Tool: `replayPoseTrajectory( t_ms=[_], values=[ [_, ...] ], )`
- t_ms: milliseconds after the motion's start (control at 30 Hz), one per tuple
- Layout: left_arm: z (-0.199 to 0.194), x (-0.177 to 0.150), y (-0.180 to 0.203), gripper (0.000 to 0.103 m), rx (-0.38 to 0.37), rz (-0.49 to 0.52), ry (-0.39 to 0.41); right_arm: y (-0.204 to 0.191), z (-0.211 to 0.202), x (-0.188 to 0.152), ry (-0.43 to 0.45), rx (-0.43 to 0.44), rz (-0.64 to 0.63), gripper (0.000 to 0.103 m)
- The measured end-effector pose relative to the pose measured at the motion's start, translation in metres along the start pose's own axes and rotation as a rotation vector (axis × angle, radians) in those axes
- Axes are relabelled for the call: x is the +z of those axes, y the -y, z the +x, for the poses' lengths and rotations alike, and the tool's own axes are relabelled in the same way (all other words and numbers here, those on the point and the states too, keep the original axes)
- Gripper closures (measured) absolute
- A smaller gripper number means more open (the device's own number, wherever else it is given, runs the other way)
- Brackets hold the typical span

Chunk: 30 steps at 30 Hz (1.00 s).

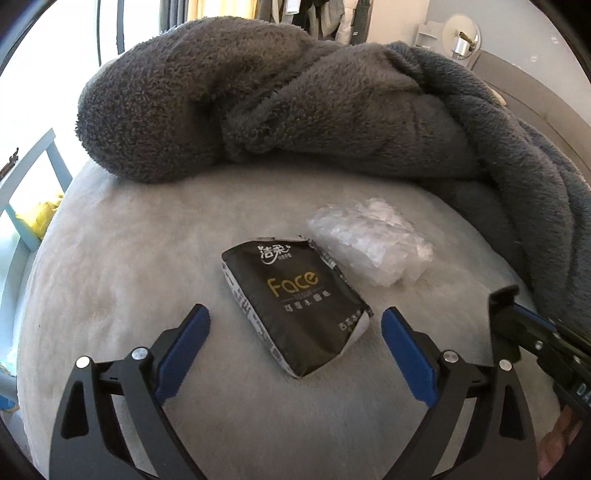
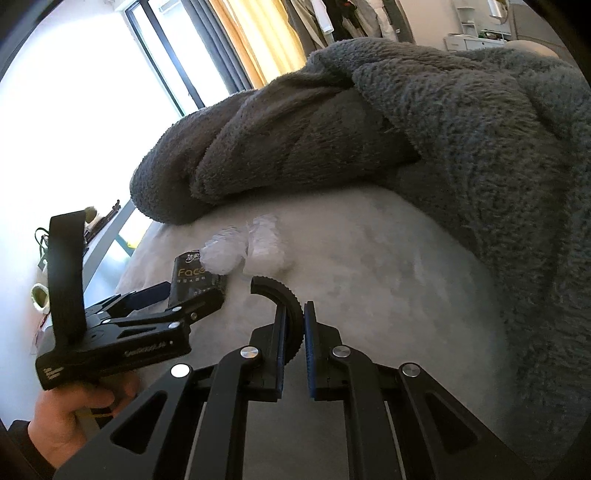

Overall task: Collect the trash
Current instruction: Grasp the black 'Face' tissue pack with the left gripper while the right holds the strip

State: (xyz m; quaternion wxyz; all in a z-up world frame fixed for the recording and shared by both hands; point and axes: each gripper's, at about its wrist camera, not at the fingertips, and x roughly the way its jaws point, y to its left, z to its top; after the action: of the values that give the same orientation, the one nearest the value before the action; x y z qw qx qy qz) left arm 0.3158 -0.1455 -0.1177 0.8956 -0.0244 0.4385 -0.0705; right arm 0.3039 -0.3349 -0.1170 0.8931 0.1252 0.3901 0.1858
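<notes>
Bed (image 1: pixel 110 258): pale grey plush cover, fills most of both views. Grey fleece blanket (image 1: pixel 277 103) is bunched across the far side and runs down the right edge. Window (image 2: pixel 92 92) bright at left in the right wrist view, yellow curtain (image 2: pixel 251 33) beside it.

Left gripper (image 1: pixel 295 325): jaws spread wide, nothing held. It sits low over the bed with the tissue pack between the blue pads (image 1: pixel 188 343), not touching either one. In the right wrist view a hand (image 2: pixel 70 410) holds its grip from below.

Right gripper (image 2: pixel 293 325): jaws nearly closed, clamped on a black ribbed curved piece (image 2: pixel 284 299) that sticks out past the tips. Can't tell what that piece is.

Trash, both items on the bed, centre:
- tissue pack (image 1: pixel 295 302), black wrapper, "Face" in gold, lying flat, skewed diagonal.
- crumpled clear plastic (image 1: pixel 369 240), just beyond the pack at its far right corner, touching or nearly so; can't tell which.
</notes>
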Motion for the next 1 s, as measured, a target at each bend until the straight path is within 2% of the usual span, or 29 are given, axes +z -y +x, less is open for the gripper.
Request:
replayPoseTrajectory(
  t_ms=[167, 267, 333, 533, 633, 1000],
  values=[
    [0.009, 0.004, 0.006, 0.008, 0.034, -0.014, 0.003, 0.005, -0.003, -0.003, -0.001, 0.001, 0.006, 0.094],
    [0.013, 0.004, 0.004, 0.014, 0.032, -0.027, -0.003, 0.007, -0.005, -0.003, 0.000, 0.000, 0.010, 0.094],
    [0.013, 0.005, 0.002, 0.024, 0.027, -0.029, -0.002, 0.006, -0.005, -0.003, 0.003, 0.001, 0.010, 0.094],
    [0.002, 0.004, -0.008, 0.042, 0.005, -0.009, 0.005, 0.000, -0.008, -0.002, 0.009, 0.006, 0.003, 0.094],
    [-0.006, 0.002, -0.013, 0.045, -0.028, 0.000, 0.009, -0.005, -0.007, 0.001, 0.016, 0.011, 0.001, 0.094],
    [-0.037, 0.000, -0.041, 0.047, -0.130, 0.055, 0.018, -0.042, 0.005, 0.016, 0.027, 0.028, -0.034, 0.094]
  ],
)
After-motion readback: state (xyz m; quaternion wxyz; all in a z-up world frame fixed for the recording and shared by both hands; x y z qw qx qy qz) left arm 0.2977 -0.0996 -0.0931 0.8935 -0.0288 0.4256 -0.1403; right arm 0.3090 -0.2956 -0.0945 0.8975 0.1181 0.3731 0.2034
